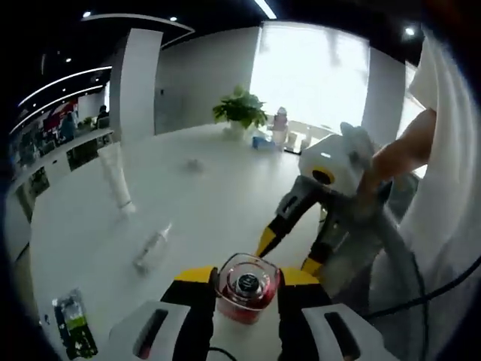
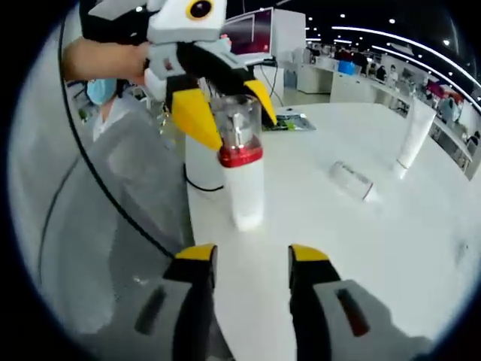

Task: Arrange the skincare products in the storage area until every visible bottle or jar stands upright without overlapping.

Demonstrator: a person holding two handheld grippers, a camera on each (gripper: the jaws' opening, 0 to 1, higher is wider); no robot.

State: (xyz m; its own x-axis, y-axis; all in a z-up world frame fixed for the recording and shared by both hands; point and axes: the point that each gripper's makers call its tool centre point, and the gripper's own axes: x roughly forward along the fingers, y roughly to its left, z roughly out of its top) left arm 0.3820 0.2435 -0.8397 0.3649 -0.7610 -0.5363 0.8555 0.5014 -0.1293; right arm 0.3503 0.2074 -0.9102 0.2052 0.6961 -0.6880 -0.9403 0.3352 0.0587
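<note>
left tongs (image 2: 225, 105) grip an upright bottle (image 2: 244, 177) on the table (image 2: 361, 248). right tongs (image 2: 252, 259) hang open at 6 o'clock, holding nothing.

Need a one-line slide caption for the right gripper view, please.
Left gripper clamps the clear cap of an upright white bottle on the white table; right gripper waits open below.

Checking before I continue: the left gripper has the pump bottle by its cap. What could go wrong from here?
1. The left gripper grips only the clear cap of the white, red-collared pump bottle; the cap might slip or pull off.
2. The bottle stands near the edge of the white table; a tip could send it off.
3. A small clear bottle lies on its side and may roll.
</note>
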